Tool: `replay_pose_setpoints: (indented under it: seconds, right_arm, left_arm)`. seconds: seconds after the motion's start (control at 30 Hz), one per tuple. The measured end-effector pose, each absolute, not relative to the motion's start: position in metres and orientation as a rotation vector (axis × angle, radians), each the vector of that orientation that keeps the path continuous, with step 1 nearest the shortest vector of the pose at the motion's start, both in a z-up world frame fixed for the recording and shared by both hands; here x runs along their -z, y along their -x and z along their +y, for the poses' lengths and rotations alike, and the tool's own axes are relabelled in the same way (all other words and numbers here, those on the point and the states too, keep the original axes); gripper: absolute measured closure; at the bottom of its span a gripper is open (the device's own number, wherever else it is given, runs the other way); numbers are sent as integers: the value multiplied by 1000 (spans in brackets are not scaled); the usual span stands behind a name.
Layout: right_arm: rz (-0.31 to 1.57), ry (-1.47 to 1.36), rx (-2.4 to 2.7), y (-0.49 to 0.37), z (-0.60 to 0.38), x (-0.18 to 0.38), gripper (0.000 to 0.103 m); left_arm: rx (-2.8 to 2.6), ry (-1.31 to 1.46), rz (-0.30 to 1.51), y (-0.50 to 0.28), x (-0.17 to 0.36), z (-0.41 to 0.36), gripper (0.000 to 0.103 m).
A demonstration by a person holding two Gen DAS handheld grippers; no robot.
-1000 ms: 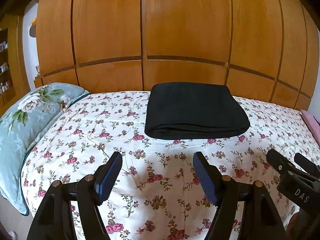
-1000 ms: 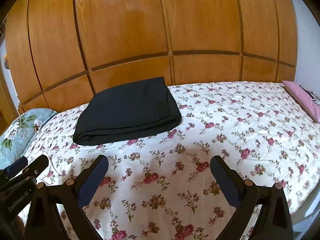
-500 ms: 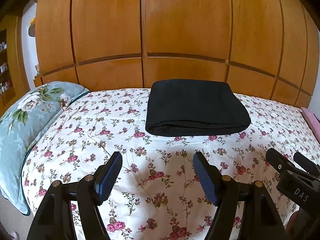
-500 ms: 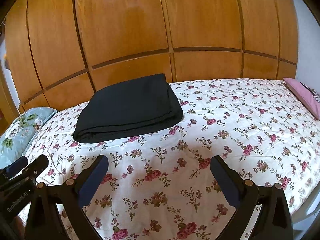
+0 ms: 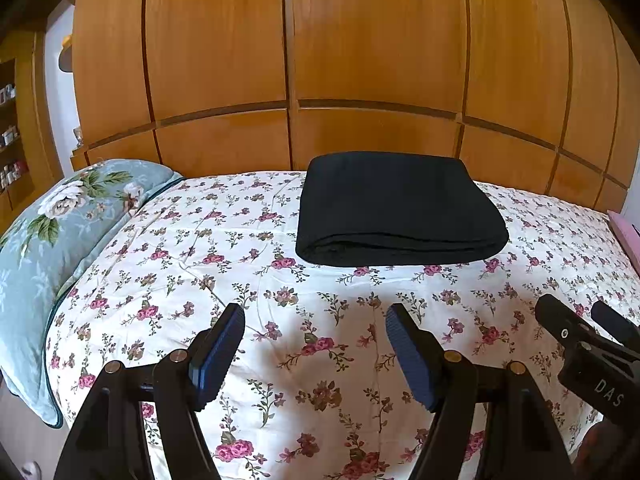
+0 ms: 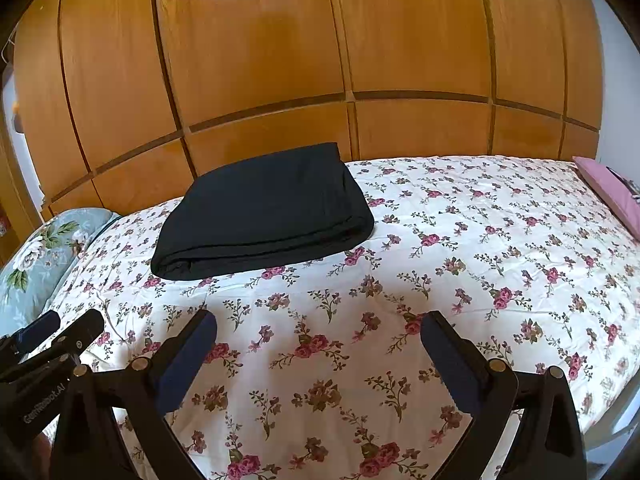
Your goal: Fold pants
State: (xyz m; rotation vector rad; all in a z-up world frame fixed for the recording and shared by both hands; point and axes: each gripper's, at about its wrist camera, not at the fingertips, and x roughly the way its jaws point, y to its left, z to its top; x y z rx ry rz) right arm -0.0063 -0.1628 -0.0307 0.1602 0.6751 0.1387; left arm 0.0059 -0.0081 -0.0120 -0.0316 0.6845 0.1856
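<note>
The folded black pants (image 5: 396, 208) are lying mid-frame on the floral bedspread (image 5: 280, 320) — bare quilt spreading below. Left gripper (image 5: 315, 318) and right gripper (image 6: 318, 326) are hovering wide apart — gripping nothing.

A bed covered by a white quilt with pink roses (image 5: 320, 344). Folded black pants (image 5: 396, 208) lie near its far edge. A pale-green floral pillow (image 5: 52, 236) lies at its left end, a pink pillow (image 6: 612, 192) at its right end.

Wooden panelled wardrobe (image 5: 360, 60) behind bed; floral bedspread (image 6: 440, 260); green floral pillow (image 5: 48, 232) left; daylight.
</note>
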Motion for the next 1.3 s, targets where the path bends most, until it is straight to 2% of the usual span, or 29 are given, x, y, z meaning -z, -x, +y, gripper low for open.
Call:
replay_pose_setpoints:
  seconds: [1.3]
  right_arm:
    - [720, -166, -148, 1, -161, 43, 1]
  left_arm:
    - [-185, 31, 739, -12, 25, -7, 29]
